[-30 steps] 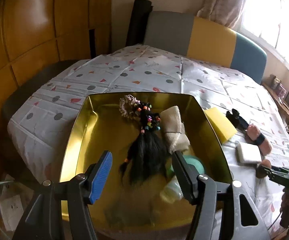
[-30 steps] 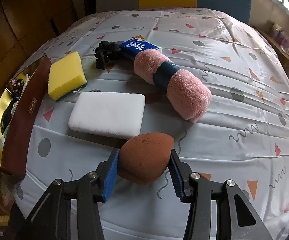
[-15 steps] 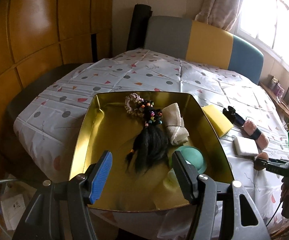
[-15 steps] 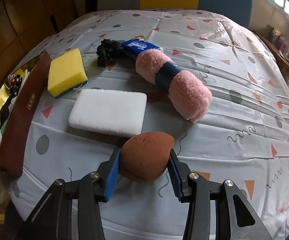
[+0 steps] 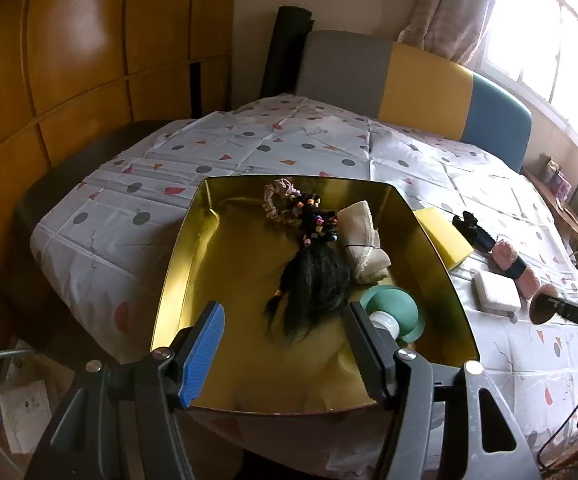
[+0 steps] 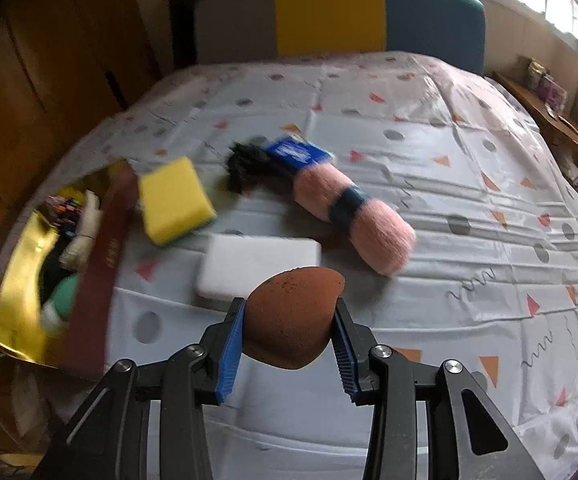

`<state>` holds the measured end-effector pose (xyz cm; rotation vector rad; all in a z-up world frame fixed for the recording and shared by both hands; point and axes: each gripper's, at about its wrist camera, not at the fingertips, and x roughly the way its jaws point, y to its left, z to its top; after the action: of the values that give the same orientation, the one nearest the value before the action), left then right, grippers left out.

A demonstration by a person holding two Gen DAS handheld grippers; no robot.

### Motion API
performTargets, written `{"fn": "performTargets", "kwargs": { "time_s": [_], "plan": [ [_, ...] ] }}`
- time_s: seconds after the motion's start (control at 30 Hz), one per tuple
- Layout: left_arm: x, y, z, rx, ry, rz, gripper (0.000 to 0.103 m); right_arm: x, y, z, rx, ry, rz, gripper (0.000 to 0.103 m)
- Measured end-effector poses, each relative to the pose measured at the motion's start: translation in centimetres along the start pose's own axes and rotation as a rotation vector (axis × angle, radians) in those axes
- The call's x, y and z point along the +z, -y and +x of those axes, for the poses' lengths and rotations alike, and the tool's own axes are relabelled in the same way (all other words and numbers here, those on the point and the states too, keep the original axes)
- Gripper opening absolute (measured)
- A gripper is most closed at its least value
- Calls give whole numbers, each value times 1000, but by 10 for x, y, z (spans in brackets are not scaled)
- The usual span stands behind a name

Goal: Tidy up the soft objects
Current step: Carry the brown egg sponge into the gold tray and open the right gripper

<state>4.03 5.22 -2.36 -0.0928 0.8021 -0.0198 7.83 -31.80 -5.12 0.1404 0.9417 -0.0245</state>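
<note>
Gripping brown makeup sponge [image 6: 293,320], right tool [image 6: 289,334] now holds it raised off worktop [image 6: 469,184]; a second ago it sat there, beside white sponge [image 6: 259,266]. Gold tin [image 5: 177,272] lies left of white sponge, hairpiece [image 5: 313,280] already inside. Pickup done; carry to tin likely next. Left tool [image 5: 285,350] open, empty, hovering over tin's near edge.

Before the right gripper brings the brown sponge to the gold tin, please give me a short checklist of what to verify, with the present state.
1. Right gripper shut on brown sponge: ok.
2. Sponge lifted off the tablecloth: ok.
3. Gold tin open, with bare floor on its left side: ok.
4. Left gripper open, holding nothing: ok.
5. Left gripper out of the drop path: not ok, it hangs over the tin.
6. Grip firmness: cannot tell.
</note>
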Motion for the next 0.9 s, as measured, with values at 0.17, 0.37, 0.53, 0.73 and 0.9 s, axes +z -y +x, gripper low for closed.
{"fn": "performTargets", "kwargs": {
  "time_s": [0.17,0.37,0.53,0.73,0.9],
  "plan": [
    [0,-3,1,0,-4,-9,63,10,-42,-12,132,22,-52,42],
    [1,-17,-2,16,9,-48,63,18,-124,-5,319,-4,-166,42],
    [3,-39,-6,48,22,-93,63,18,-198,14,418,-46,-265,42],
    [-1,-61,-3,80,6,-135,63,10,-257,50,458,-137,-327,42],
    [0,-66,-2,81,2,-142,63,-5,-283,79,440,-229,-414,49]
  ]
}}
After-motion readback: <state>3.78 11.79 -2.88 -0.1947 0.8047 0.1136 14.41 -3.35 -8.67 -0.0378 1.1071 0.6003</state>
